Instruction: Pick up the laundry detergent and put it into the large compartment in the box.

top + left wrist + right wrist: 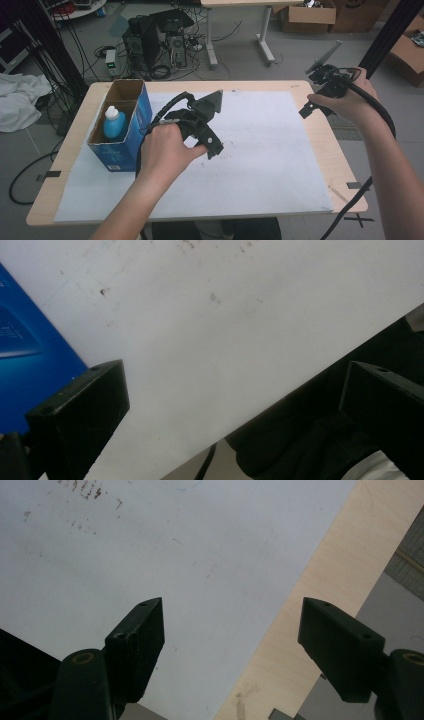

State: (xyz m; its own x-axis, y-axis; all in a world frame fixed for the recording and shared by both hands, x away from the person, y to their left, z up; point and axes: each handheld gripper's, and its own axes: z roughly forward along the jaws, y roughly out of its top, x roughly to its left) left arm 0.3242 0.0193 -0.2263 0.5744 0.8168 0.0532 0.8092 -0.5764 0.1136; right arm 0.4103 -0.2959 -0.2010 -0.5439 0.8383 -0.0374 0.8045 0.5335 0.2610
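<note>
My left gripper [212,145] is held over the white sheet [260,150] near the table's middle, just right of a blue cardboard box [122,150]. In the left gripper view the left gripper [235,375] is open, its jaws wide apart with nothing between them, and the blue cardboard box [25,340] fills the left edge. My right gripper [312,105] hovers above the table's far right edge. In the right gripper view the right gripper [232,605] is open and empty over the sheet's border and the bare wood [320,580].
The open-topped blue box holds a blue bottle with a white cap [114,122]. Behind the wooden table [320,145] are a computer tower [150,40] with tangled cables, a desk's legs and cardboard boxes [307,15]. White cloth [20,100] lies on the floor at the left.
</note>
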